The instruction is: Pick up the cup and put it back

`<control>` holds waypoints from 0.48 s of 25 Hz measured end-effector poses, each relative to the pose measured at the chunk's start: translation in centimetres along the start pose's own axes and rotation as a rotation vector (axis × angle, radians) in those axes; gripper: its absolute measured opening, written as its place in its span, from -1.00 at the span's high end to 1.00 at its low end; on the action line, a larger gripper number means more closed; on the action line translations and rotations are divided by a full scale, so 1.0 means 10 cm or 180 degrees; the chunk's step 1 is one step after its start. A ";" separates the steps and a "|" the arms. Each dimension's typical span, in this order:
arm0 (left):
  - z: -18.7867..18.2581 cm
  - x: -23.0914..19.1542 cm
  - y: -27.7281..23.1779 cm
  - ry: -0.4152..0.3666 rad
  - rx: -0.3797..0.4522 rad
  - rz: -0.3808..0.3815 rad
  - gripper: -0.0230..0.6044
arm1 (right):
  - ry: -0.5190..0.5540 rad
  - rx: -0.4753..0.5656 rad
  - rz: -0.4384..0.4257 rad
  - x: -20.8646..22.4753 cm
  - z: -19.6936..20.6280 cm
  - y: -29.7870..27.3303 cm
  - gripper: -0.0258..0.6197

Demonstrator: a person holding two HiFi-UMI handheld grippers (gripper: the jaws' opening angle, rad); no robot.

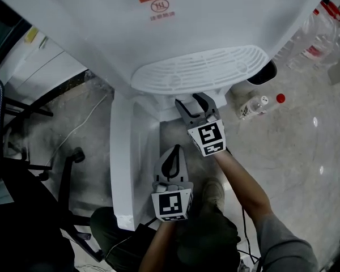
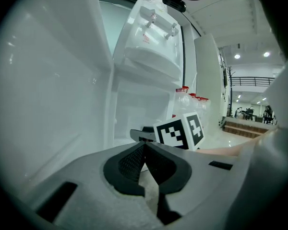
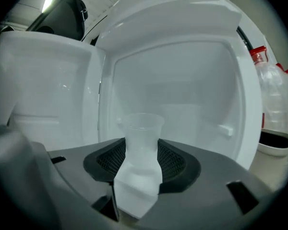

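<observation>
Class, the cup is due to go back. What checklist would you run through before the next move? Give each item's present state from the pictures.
1. Cup between the right gripper's jaws, pads on its sides: ok.
2. Cup upright, mouth up: ok.
3. Door open, compartment ahead of the cup: ok.
4. Left gripper shut, empty, apart from the cup: ok.
5. Cup's wall uncrushed: cannot tell; its lower part looks angular.
6. Cup lifted or resting on a surface: cannot tell.

Grey sleeve (image 1: 284,239), dark trousers (image 1: 207,243), grey shoe (image 1: 214,194)
</observation>
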State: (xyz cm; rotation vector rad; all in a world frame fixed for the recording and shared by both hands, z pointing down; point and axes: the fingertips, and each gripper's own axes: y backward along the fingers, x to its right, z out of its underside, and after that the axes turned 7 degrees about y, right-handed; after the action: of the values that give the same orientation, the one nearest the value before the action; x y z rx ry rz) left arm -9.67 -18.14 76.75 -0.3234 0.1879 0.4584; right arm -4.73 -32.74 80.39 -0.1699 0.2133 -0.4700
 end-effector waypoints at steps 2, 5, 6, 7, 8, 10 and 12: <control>-0.01 -0.01 0.00 -0.0001 0.0011 -0.0010 0.90 | 0.0035 -0.0050 -0.0016 0.01 0.08 -0.16 0.26; 0.00 -0.04 0.01 0.0036 -0.0017 -0.0048 0.90 | -0.0005 -0.0132 -0.0022 0.06 0.19 -0.39 0.26; 0.00 -0.05 0.02 0.0054 -0.0029 -0.0064 0.90 | -0.0017 -0.0164 -0.0024 0.07 0.23 -0.46 0.26; 0.01 -0.06 0.04 0.0070 -0.0040 -0.0080 0.90 | -0.0021 -0.0202 -0.0022 0.09 0.28 -0.53 0.26; 0.02 -0.07 0.05 0.0071 -0.0049 -0.0088 0.90 | -0.0022 -0.0242 -0.0018 0.11 0.33 -0.59 0.26; 0.06 -0.07 0.07 0.0051 -0.0064 -0.0087 0.90 | -0.0029 -0.0330 -0.0011 0.15 0.41 -0.69 0.26; 0.08 -0.07 0.07 0.0083 -0.0102 -0.0104 0.90 | -0.0053 -0.0409 -0.0007 0.18 0.48 -0.79 0.26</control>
State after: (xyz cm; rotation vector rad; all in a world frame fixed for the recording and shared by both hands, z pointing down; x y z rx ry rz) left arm -10.49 -17.53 77.51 -0.3635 0.2004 0.4255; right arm -5.38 -40.01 86.34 -0.2998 0.2271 -0.4569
